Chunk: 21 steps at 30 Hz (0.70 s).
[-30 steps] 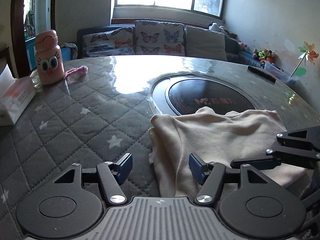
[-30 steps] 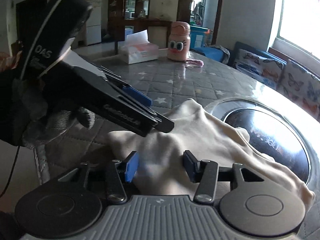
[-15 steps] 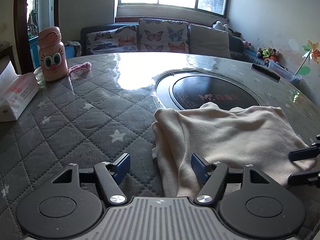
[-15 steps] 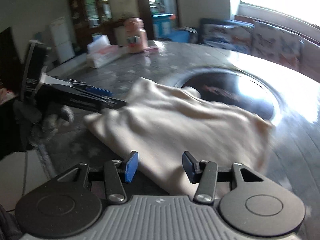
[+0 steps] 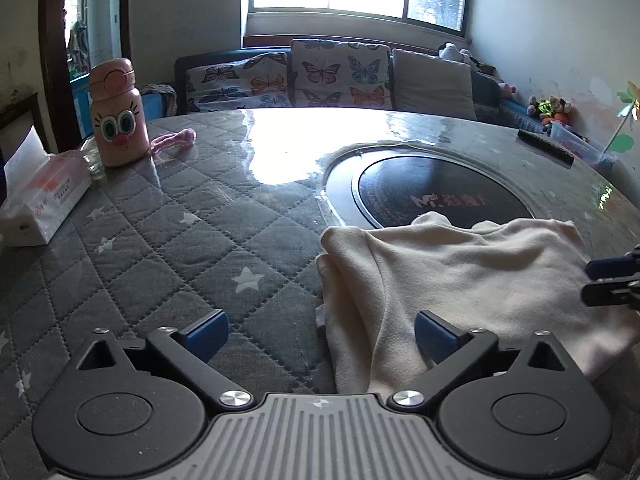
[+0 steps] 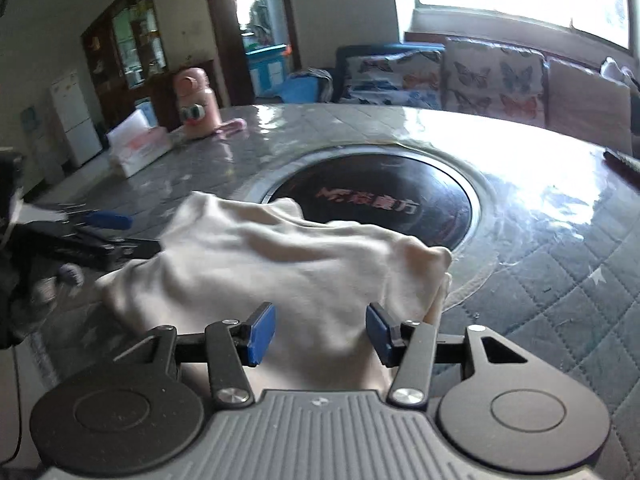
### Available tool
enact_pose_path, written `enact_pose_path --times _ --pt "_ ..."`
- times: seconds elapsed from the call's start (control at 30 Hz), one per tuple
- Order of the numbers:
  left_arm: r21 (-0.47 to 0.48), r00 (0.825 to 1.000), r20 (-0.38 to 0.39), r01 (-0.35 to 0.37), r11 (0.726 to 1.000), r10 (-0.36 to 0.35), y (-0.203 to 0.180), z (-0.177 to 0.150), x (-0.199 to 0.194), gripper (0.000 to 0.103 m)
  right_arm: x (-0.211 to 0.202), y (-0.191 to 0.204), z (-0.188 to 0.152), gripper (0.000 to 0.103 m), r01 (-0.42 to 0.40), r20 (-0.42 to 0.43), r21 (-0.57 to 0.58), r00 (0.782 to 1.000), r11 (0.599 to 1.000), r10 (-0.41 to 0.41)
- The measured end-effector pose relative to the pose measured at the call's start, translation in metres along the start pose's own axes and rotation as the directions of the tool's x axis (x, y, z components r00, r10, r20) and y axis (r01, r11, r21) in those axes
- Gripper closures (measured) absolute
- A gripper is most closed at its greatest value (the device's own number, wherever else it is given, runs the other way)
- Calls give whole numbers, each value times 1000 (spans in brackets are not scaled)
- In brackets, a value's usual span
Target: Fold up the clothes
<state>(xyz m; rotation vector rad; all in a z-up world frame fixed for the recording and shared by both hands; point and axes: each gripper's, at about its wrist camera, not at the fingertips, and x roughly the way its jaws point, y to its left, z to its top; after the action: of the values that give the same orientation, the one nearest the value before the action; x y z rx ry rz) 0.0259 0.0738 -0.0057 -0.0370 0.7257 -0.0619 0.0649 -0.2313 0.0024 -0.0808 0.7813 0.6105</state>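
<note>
A cream garment (image 5: 460, 276) lies folded and rumpled on the round table, partly over the dark inset disc; it also shows in the right wrist view (image 6: 288, 264). My left gripper (image 5: 320, 332) is open and empty, low over the garment's left edge. My right gripper (image 6: 320, 334) is open and empty, just above the garment's near edge. The right gripper's tips show at the right edge of the left wrist view (image 5: 612, 280). The left gripper shows at the left of the right wrist view (image 6: 100, 232).
The table has a grey quilted star cover (image 5: 160, 240) and a dark round inset (image 5: 432, 192). A pink bottle (image 5: 116, 116), a tissue box (image 5: 40, 200) and a pink strap (image 5: 172, 140) stand far left. A black remote (image 5: 544, 148) lies far right.
The right gripper has swung around to the garment's right side and drawn away from the left gripper. The left gripper has pulled back slightly. Both jaws stay open.
</note>
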Motion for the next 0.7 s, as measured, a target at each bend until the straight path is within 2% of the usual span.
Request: enact_pose_path --times 0.1,0.33,0.57,0.7 --pt "-19 1000 -2 3 1000 -3 3 3 1 0 6 -7 1 52 16 -12 22 1000 1000 -16" --pt "-67 1000 3 -17 998 17 5 15 11 0 8 -15 11 52 10 32 62 999 998 -12" --pt "-55 993 -38 -112 992 110 12 14 26 1 19 -19 10 52 12 12 66 1000 998 -13" --pt "-70 995 -38 -98 993 95 17 12 28 6 16 -20 12 52 10 33 79 999 997 -13"
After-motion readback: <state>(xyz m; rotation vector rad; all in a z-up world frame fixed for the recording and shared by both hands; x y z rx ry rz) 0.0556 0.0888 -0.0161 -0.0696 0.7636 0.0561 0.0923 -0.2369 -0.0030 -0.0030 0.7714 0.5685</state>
